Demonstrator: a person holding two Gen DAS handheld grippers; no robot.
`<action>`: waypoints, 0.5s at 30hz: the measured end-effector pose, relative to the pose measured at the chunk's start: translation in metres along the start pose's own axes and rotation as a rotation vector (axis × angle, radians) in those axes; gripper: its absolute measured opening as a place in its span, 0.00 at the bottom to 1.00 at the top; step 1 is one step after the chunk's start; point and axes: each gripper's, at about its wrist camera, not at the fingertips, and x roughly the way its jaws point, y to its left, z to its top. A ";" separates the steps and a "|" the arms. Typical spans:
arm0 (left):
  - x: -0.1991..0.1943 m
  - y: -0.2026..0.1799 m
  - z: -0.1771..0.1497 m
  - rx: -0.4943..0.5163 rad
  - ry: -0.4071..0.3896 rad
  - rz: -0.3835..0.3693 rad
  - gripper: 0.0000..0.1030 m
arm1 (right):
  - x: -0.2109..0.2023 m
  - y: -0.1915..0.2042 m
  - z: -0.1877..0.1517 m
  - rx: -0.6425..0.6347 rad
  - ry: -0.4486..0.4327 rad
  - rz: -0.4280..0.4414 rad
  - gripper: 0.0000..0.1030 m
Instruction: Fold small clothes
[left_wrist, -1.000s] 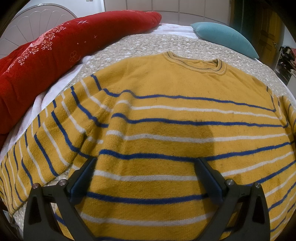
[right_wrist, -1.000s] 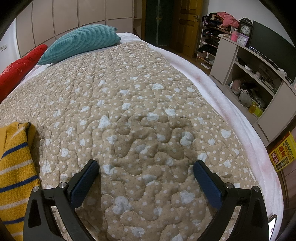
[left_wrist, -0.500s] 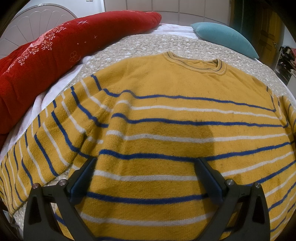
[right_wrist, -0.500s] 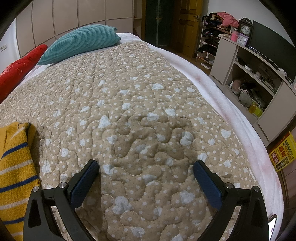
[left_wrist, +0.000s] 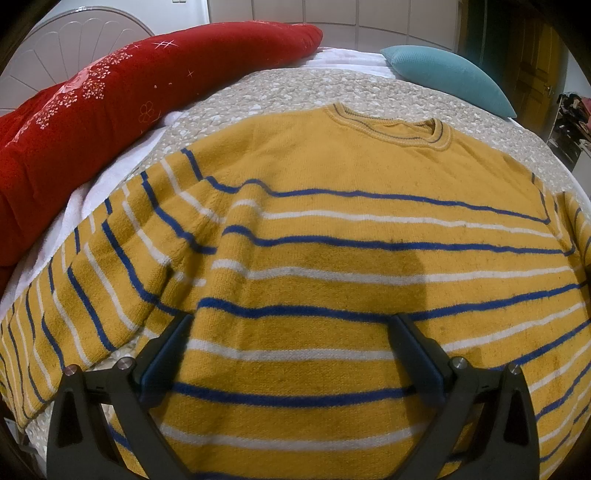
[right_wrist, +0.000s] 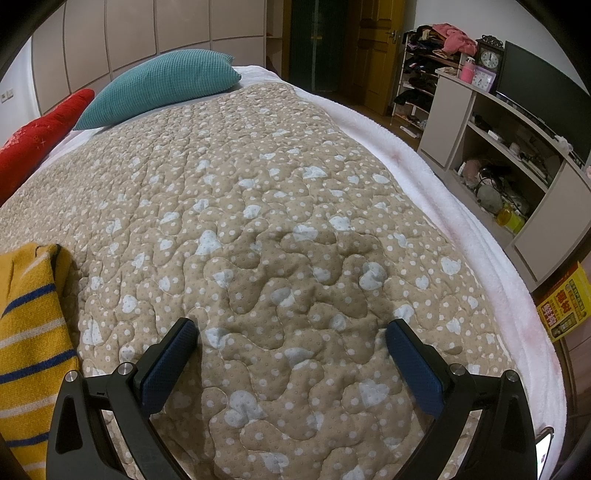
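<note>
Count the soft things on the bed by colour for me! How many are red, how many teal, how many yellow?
Red: 1, the long pillow
Teal: 1, the cushion
Yellow: 1, the striped sweater
Total: 3, all lying on the dotted beige quilt

The yellow sweater (left_wrist: 332, 229) with blue and white stripes lies flat, sleeves spread, collar far.
</note>
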 end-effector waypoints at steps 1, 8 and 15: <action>0.000 0.000 0.000 0.000 0.000 0.000 1.00 | 0.000 0.000 0.000 0.001 -0.001 0.002 1.00; 0.000 0.000 0.000 0.000 -0.001 0.000 1.00 | 0.003 0.000 0.002 0.006 -0.003 0.009 1.00; 0.000 0.000 0.000 0.000 -0.001 0.000 1.00 | 0.003 0.000 0.002 0.008 -0.002 0.011 1.00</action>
